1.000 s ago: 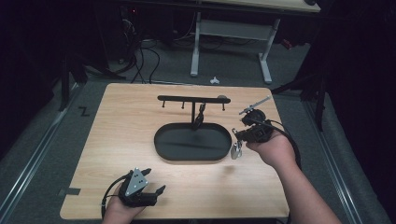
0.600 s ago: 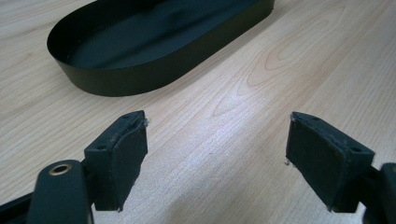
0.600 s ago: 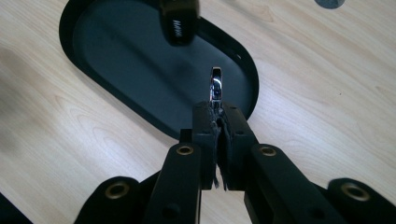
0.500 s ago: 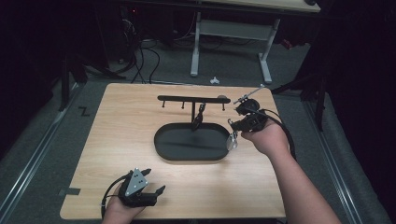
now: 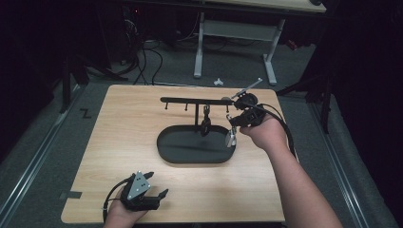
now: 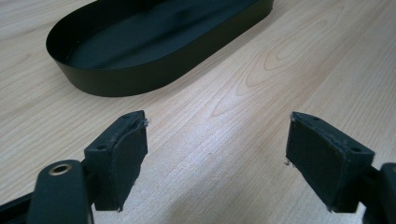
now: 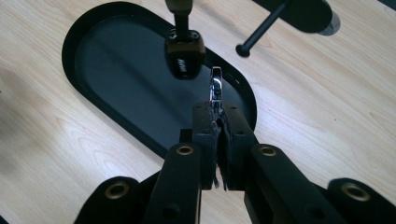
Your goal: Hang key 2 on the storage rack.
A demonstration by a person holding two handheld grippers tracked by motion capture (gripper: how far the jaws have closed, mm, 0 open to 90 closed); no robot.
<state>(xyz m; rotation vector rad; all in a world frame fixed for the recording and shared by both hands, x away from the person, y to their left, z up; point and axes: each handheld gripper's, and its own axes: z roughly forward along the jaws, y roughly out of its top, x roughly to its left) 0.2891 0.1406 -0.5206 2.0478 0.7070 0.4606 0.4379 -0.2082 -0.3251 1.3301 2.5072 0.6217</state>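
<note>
So the right gripper (image 7: 215,122) is clamped tight on a small silver ring (image 7: 215,86), which sticks up from between its pads and hangs over the right end of the black oval tray (image 5: 166,147). A dark fob (image 7: 185,53) dangles from the rack (image 5: 190,100) just beside it, above the tray. Down at the near edge of the table (image 5: 119,118), the left gripper (image 6: 217,154) sits with its jaws spread wide and nothing between them, well apart from the tray.

One bench (image 5: 119,156), one black tray (image 5: 190,149), one hook rack (image 5: 190,100), two key fobs (image 5: 206,124) (image 5: 231,137), two grippers (image 5: 147,192) (image 5: 234,124).
</note>
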